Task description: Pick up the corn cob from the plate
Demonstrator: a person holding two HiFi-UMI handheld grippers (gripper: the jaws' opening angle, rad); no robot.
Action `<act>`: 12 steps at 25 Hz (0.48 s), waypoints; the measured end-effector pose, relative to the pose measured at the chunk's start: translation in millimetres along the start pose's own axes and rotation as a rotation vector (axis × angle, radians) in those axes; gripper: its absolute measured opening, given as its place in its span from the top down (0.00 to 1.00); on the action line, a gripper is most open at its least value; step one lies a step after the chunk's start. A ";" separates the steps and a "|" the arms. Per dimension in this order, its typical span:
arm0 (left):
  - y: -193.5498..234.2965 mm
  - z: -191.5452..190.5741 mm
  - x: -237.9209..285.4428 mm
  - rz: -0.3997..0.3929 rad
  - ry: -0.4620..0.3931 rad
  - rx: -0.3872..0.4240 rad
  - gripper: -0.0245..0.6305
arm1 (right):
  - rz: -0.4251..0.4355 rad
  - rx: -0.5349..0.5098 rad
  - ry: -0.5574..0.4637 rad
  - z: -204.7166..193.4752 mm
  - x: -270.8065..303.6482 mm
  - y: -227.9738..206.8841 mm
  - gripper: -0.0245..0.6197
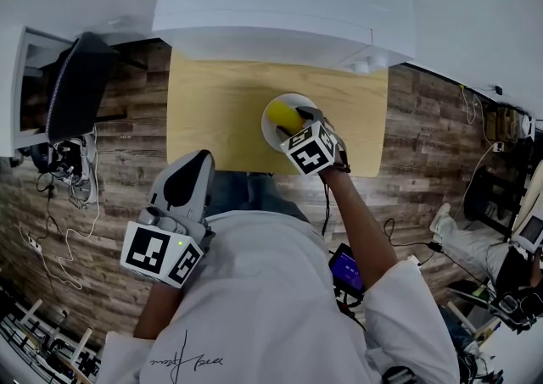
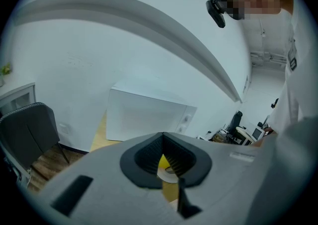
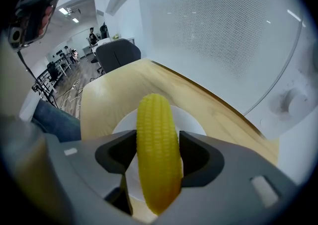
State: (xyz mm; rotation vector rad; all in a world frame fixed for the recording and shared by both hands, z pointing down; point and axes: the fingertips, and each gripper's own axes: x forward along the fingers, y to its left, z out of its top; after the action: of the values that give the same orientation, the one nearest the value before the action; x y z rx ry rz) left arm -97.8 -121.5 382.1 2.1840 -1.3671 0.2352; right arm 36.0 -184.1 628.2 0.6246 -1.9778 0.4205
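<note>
Right gripper (image 3: 158, 157) clamps the ribbed yellow corn cob (image 3: 155, 119) mid-length, likely for a balanced lift, over the round white plate (image 3: 193, 122) on the pale wooden table (image 3: 112, 95), while the left gripper (image 2: 166, 162) sits closed, empty, held back clear.

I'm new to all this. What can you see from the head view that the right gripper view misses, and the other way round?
Only the head view shows the left hand-held gripper, close to the person's body and off the table, and the plank floor around it. Only the right gripper view shows how the right hand-held gripper has its jaws pressed on both sides of the corn cob, plus the dotted window of the white appliance. Both show the cob, the white plate and the wooden table.
</note>
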 end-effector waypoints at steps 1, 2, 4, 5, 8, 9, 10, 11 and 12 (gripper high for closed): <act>0.1 -0.6 0.3 0.001 0.001 0.000 0.97 | 0.002 -0.006 0.001 -0.5 0.3 -0.1 0.53; 0.0 -1.1 0.7 0.000 0.002 0.000 0.97 | 0.004 -0.015 0.001 -1.0 0.4 -0.4 0.54; -0.4 -1.7 1.0 -0.002 0.003 0.001 0.97 | 0.013 -0.038 -0.002 -1.3 0.6 -0.1 0.54; -0.5 -1.8 0.8 -0.003 0.002 0.002 0.97 | 0.020 -0.050 -0.004 -0.9 1.0 0.6 0.54; -1.6 -1.9 -0.4 -0.006 0.001 0.003 0.97 | 0.040 -0.075 0.003 -0.2 1.6 3.0 0.55; -2.0 -2.0 -0.6 -0.007 0.001 0.004 0.97 | 0.044 -0.078 0.008 -0.3 1.7 3.3 0.55; -2.4 -2.1 -0.7 -0.008 0.001 0.004 0.97 | 0.046 -0.078 0.012 -0.4 1.8 3.2 0.55; -2.8 -2.4 -0.9 -0.008 0.001 0.005 0.97 | 0.045 -0.076 0.017 -0.6 1.7 2.9 0.55; -3.0 -2.7 -1.4 -0.009 0.000 0.005 0.97 | 0.043 -0.073 0.021 -0.8 1.4 2.6 0.55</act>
State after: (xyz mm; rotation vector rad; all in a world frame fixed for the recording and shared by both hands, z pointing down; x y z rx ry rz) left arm -95.4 -118.0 382.7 2.1934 -1.3579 0.2361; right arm 34.5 -181.9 629.8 0.5306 -1.9807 0.3780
